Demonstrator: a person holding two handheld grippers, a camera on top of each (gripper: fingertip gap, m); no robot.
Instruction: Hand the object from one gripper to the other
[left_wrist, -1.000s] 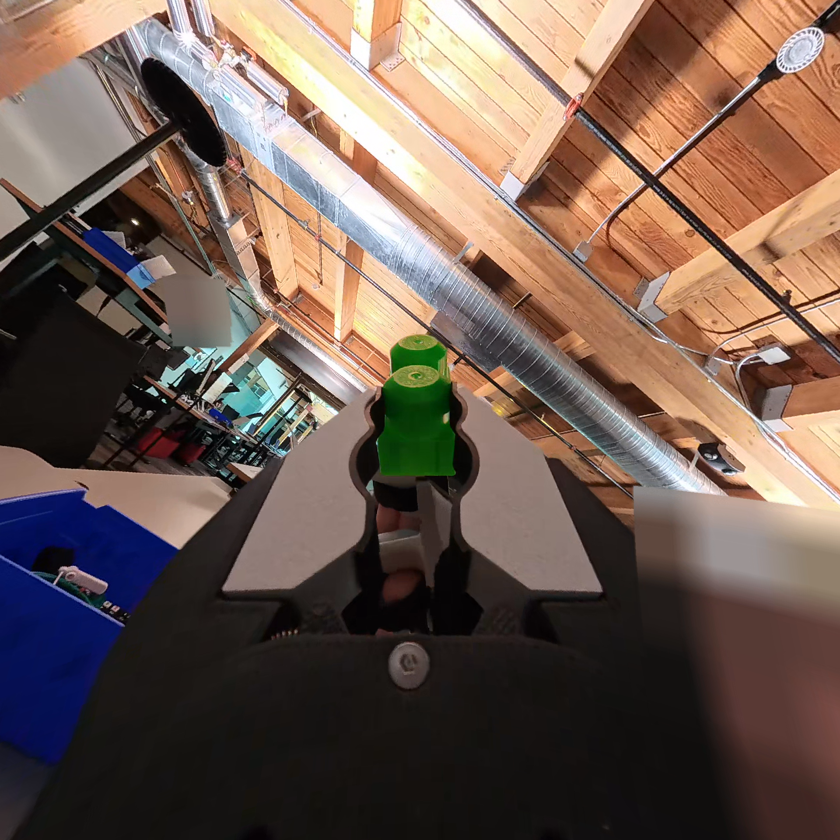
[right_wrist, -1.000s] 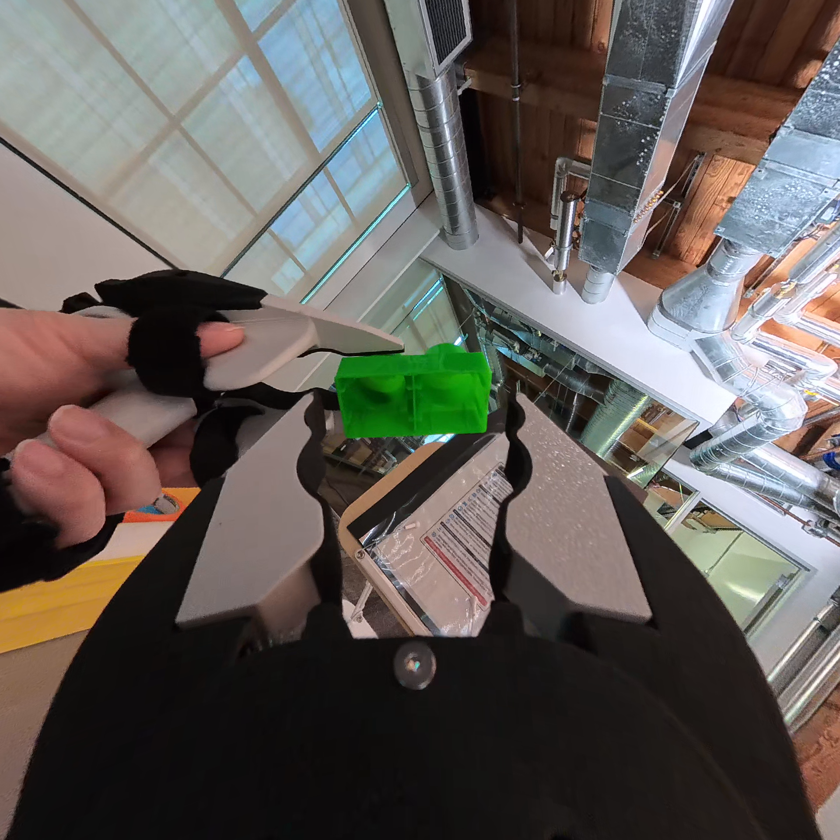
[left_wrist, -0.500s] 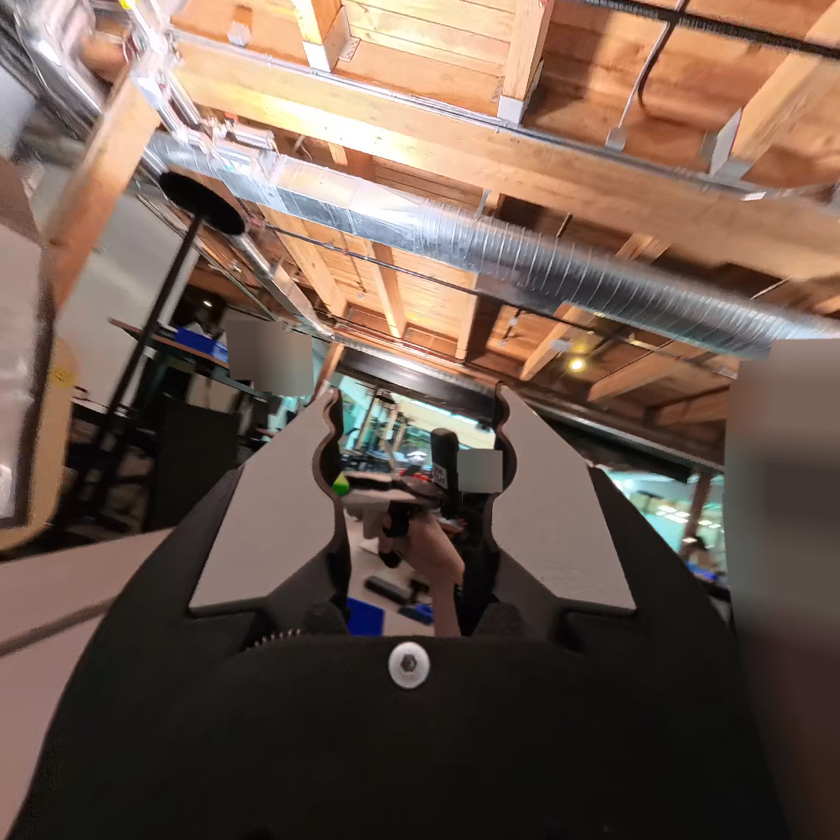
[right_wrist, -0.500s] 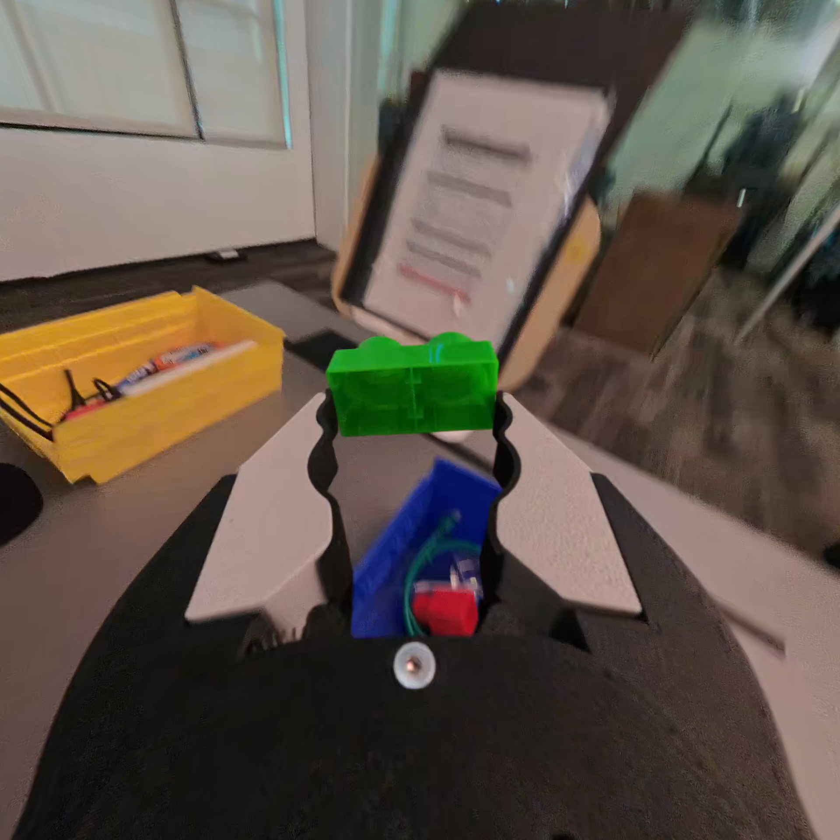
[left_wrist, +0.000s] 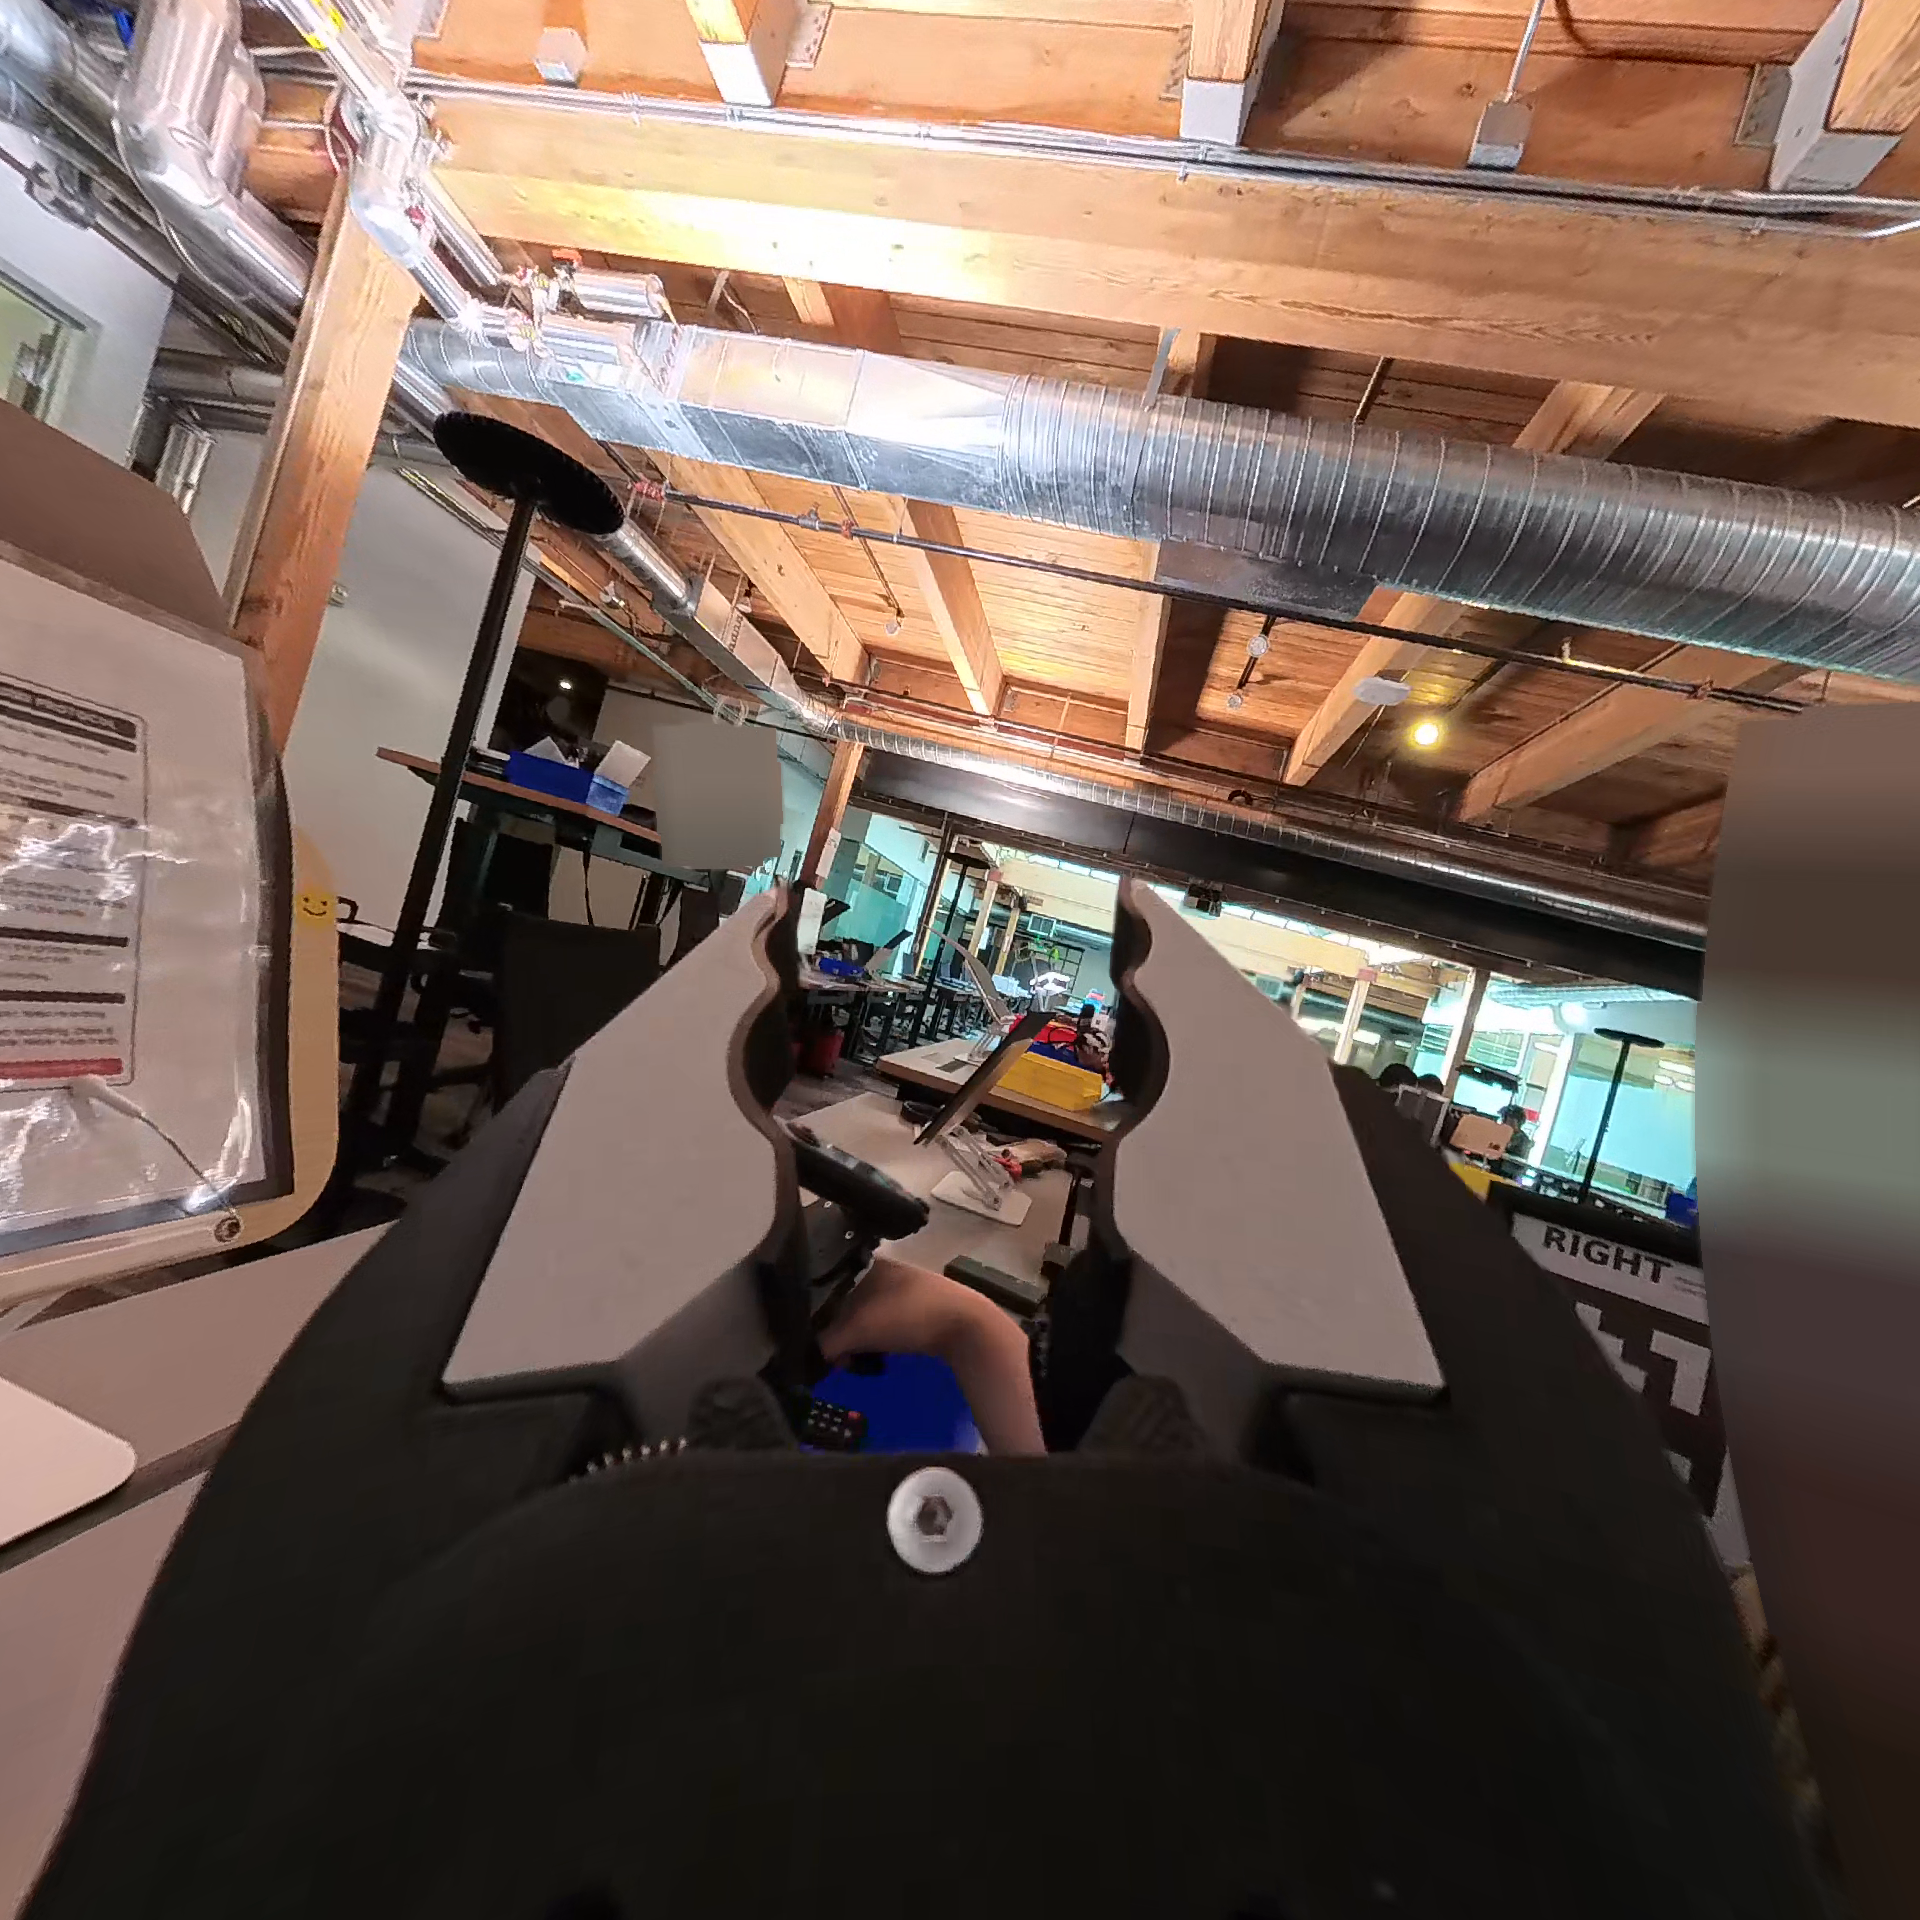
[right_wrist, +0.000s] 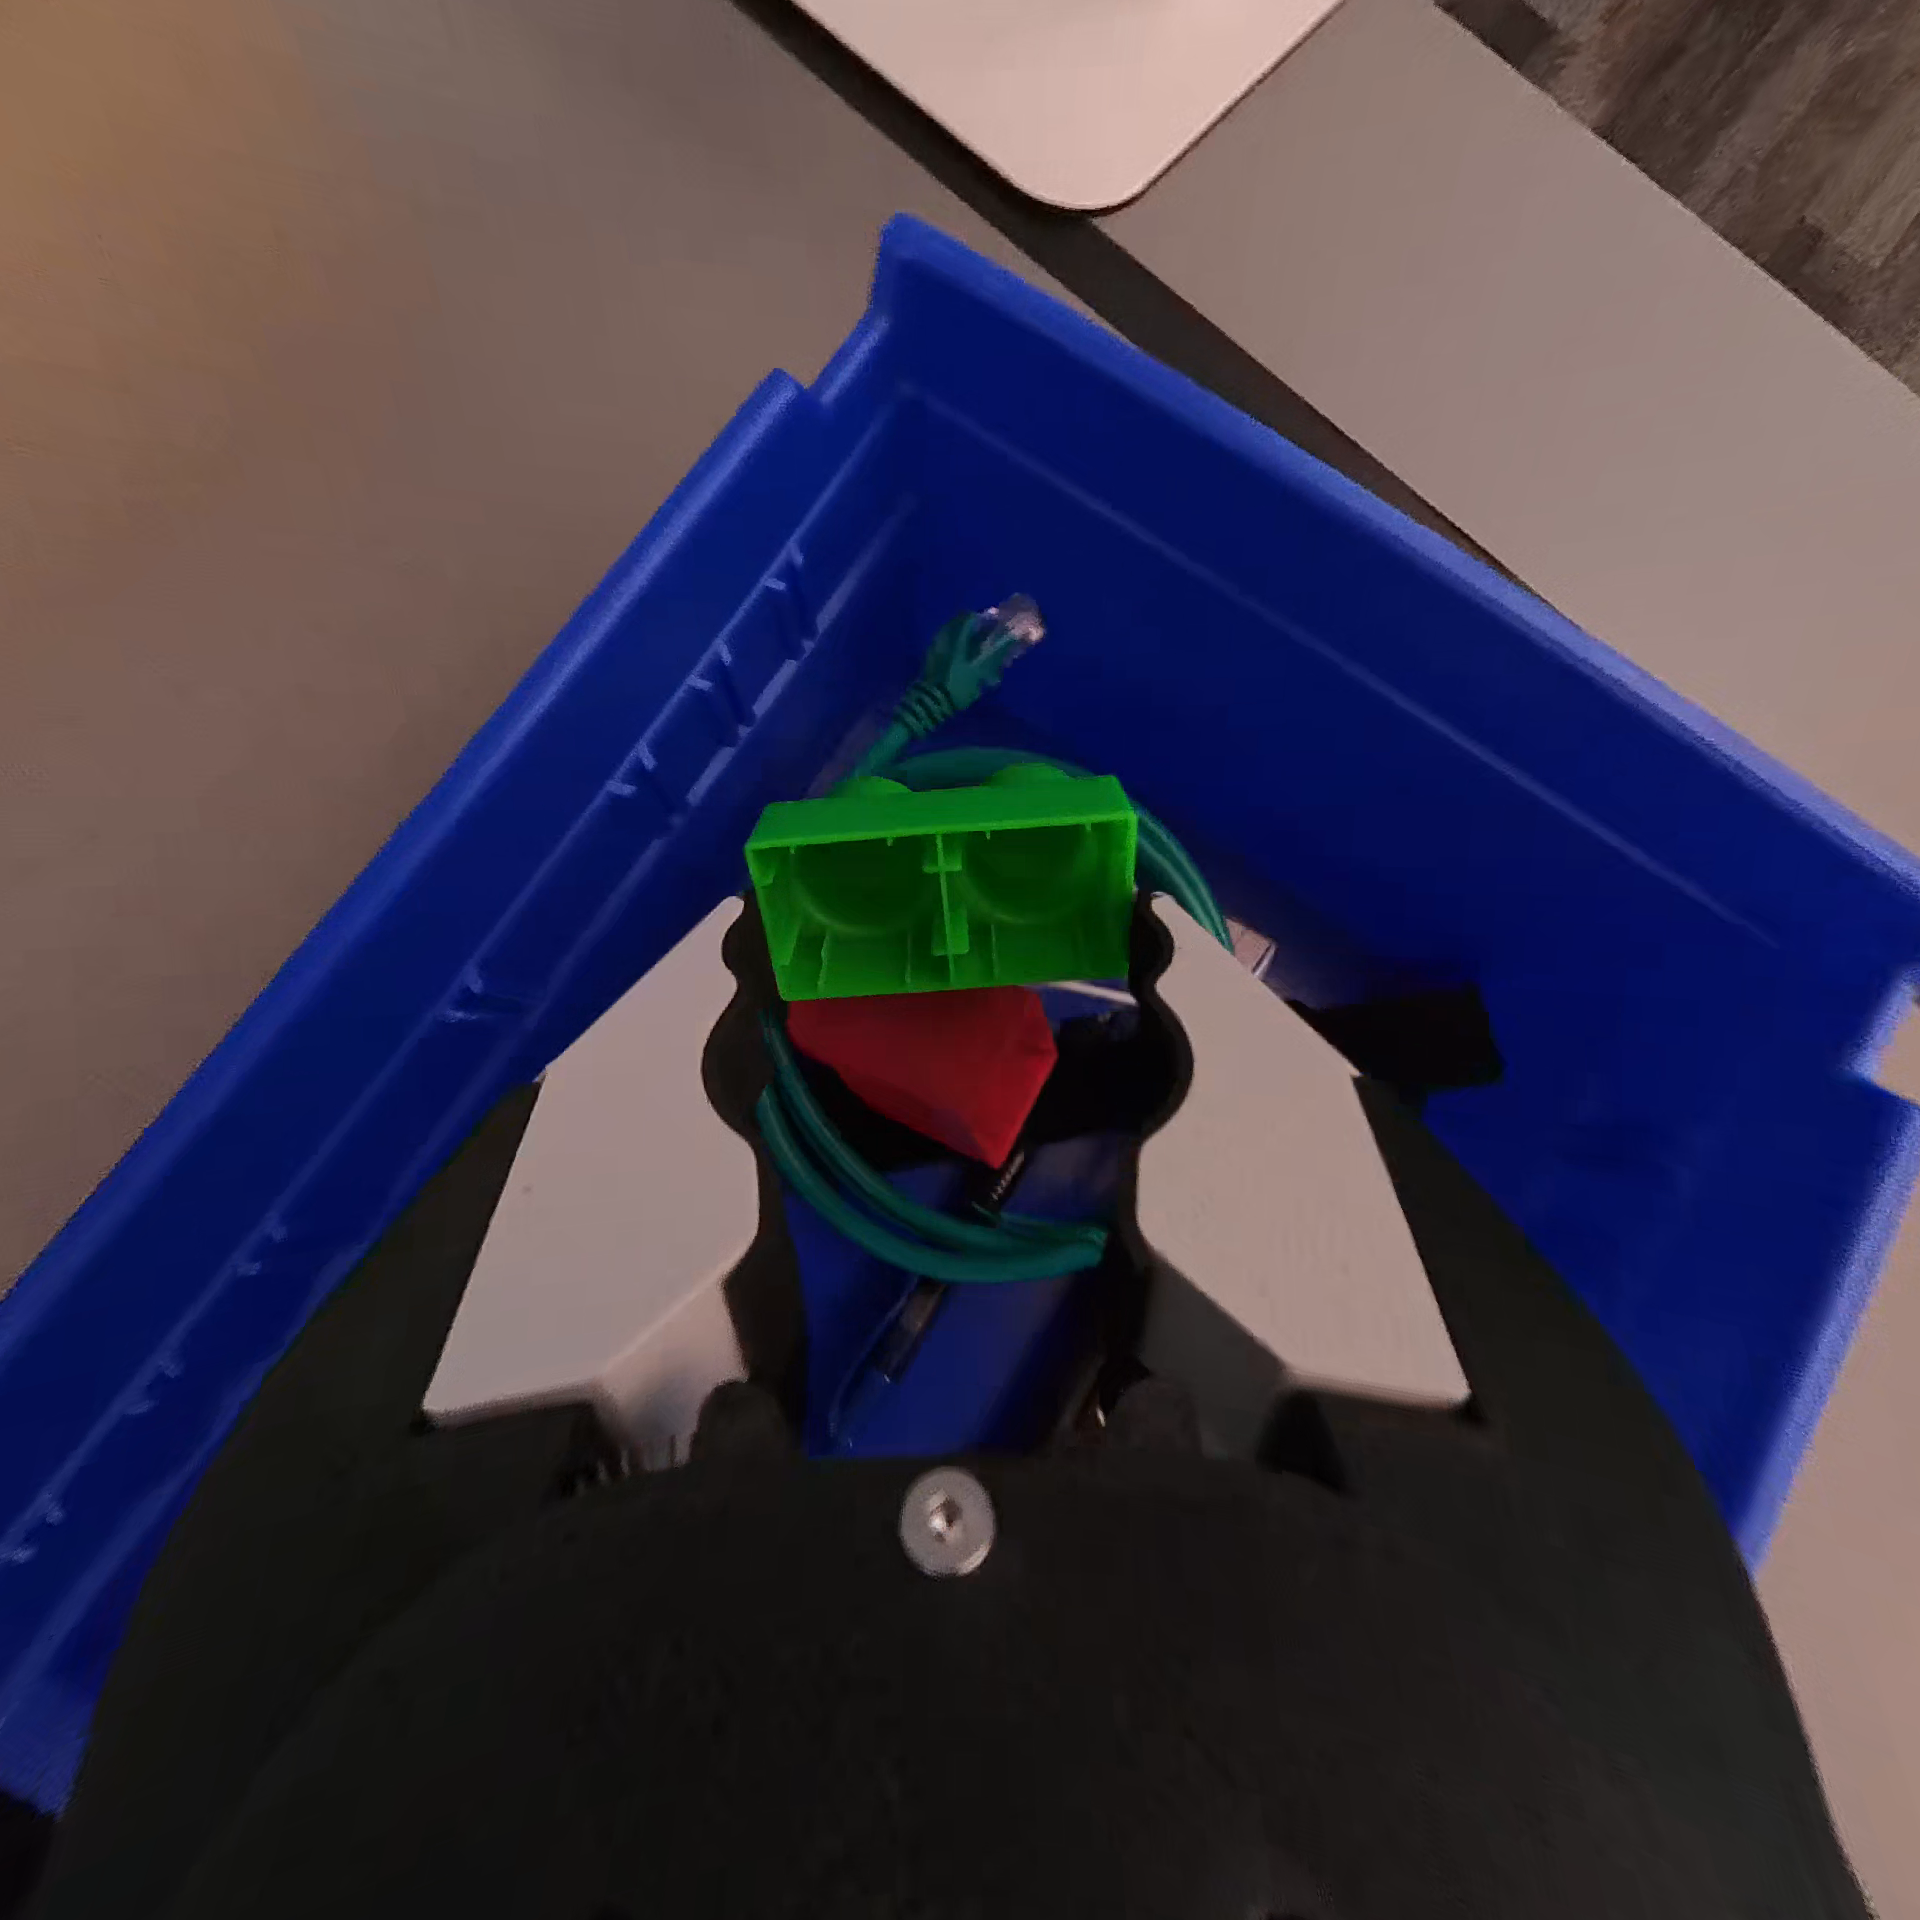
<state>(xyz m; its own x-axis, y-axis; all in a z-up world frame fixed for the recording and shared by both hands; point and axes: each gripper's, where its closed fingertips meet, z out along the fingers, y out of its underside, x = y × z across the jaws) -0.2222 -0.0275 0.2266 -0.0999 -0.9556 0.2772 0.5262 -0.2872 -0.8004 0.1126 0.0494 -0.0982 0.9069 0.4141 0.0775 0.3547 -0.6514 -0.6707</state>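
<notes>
the right gripper (right_wrist: 940, 914) is gripping the green brick (right_wrist: 940, 899) at its tips, over the blue bin (right_wrist: 1403, 665) holding a red block (right_wrist: 925, 1070) and green cable (right_wrist: 894, 1216). the left gripper (left_wrist: 951, 935) is gaping, holding nothing.

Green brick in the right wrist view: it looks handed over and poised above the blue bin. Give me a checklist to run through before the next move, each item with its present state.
1. Green brick held between the right gripper fingertips: ok, clamped at both ends, hollow underside facing the camera.
2. Left gripper let go: ok, open with nothing between its fingers.
3. Brick over the blue bin: ok, the bin interior shows on all sides of it.
4. Spot below free: not ok, a red block and a coiled green cable lie under it.
5. Brick's height above the contents: cannot tell.
6. Left gripper out of the way: ok, absent from the right wrist view.
</notes>
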